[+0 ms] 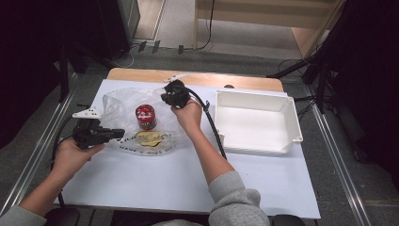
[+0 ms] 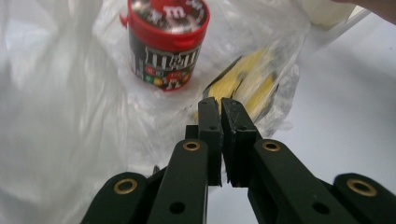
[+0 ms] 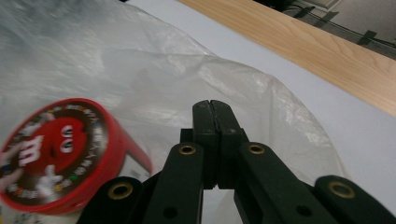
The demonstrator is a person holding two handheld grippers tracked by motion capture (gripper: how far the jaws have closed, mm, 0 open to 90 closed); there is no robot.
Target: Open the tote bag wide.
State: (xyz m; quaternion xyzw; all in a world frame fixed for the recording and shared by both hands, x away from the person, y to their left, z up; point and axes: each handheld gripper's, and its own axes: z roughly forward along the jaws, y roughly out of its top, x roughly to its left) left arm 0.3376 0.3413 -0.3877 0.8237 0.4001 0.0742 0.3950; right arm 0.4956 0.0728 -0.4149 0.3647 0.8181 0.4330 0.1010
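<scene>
Pinching clear crinkly plastic bag (image 1: 117, 106): left gripper (image 1: 120, 133) at near edge, right gripper (image 1: 165, 98) at far edge, both jaws closed; red-lidded candy tub (image 1: 146, 117) upright inside.

Table (image 1: 188, 179) was covered by a white sheet, a strip of bare wood showing along its far edge. A clear plastic bag (image 1: 113, 106) lay directly on the sheet, ahead of and under both pairs of jaws. A white tray (image 1: 296, 127) sat on the sheet well apart from the left jaws, beyond the right-hand ones.
</scene>
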